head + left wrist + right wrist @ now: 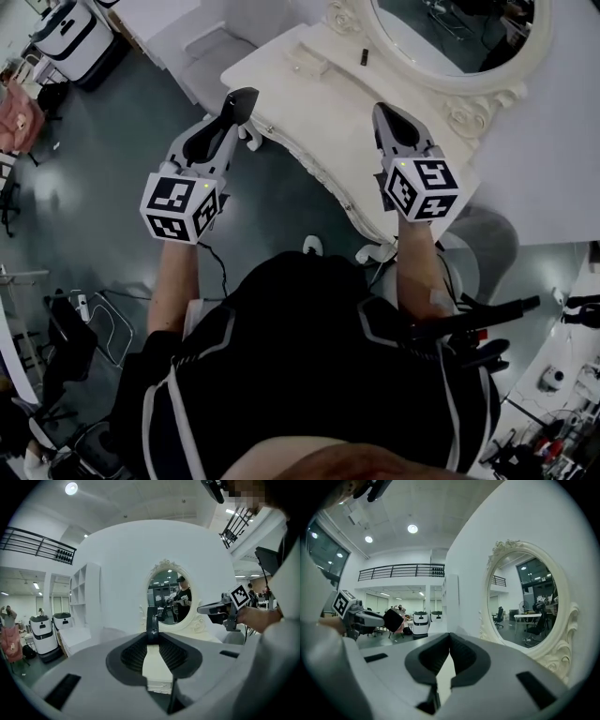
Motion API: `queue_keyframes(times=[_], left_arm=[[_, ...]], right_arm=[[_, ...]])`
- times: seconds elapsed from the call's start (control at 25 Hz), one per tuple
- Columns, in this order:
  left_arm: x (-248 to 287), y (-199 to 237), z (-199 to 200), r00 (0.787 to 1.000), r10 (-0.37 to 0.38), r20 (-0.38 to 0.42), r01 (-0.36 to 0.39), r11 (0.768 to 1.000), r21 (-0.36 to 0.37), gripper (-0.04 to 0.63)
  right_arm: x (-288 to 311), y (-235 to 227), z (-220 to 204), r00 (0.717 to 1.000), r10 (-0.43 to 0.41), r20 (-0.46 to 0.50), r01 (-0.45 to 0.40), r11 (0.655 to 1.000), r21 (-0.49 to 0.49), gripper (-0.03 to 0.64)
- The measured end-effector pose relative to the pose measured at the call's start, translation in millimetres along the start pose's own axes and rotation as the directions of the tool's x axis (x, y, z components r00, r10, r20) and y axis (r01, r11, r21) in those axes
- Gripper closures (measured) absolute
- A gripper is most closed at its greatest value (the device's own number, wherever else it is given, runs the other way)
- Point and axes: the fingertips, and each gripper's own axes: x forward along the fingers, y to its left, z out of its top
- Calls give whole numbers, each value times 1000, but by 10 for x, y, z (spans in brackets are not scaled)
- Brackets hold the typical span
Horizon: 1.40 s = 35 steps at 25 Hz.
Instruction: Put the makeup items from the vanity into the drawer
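Grippers first: the left gripper point(242, 101) pinches a small dark item point(152, 620), and the right gripper point(382, 117) is pressed together, empty. Beyond them on the vanity point(309, 103), a dark stick point(364, 56) lies near the mirror point(450, 28). No open drawer shows, so most work seems left.

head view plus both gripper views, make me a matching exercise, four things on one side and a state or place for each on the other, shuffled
Things:
1. left gripper
2. right gripper
3. mirror
4. small dark item

States or places:
a. lies on the vanity top, close to the mirror
b. jaws together, nothing between them
c. oval, in an ornate white frame
d. shut on a dark flat case

Pairs: 1-d, 2-b, 3-c, 4-a
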Motion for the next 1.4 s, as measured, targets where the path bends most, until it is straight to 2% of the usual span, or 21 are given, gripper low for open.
queue_keyframes(times=[0.28, 0.52, 0.72, 1.04, 1.4], left_arm=[[645, 93, 58, 1000, -7, -28, 6, 999, -37, 511], [1136, 112, 45, 998, -2, -62, -1, 999, -40, 512], [1484, 204, 27, 995, -15, -95, 12, 999, -31, 512], [2169, 570, -192, 987, -86, -139, 79, 995, -55, 512], [3064, 1141, -535, 955, -191, -228, 169, 979, -111, 512]], right_arm=[[239, -421, 9, 1000, -2, 3, 2, 1000, 15, 611], [387, -683, -98, 1000, -3, -23, 2, 999, -49, 612], [581, -864, -201, 999, -2, -39, 2, 1000, -9, 611], [961, -1066, -231, 994, -93, -64, 92, 996, -20, 611], [1557, -1202, -275, 971, -204, -127, 205, 979, -1, 611]])
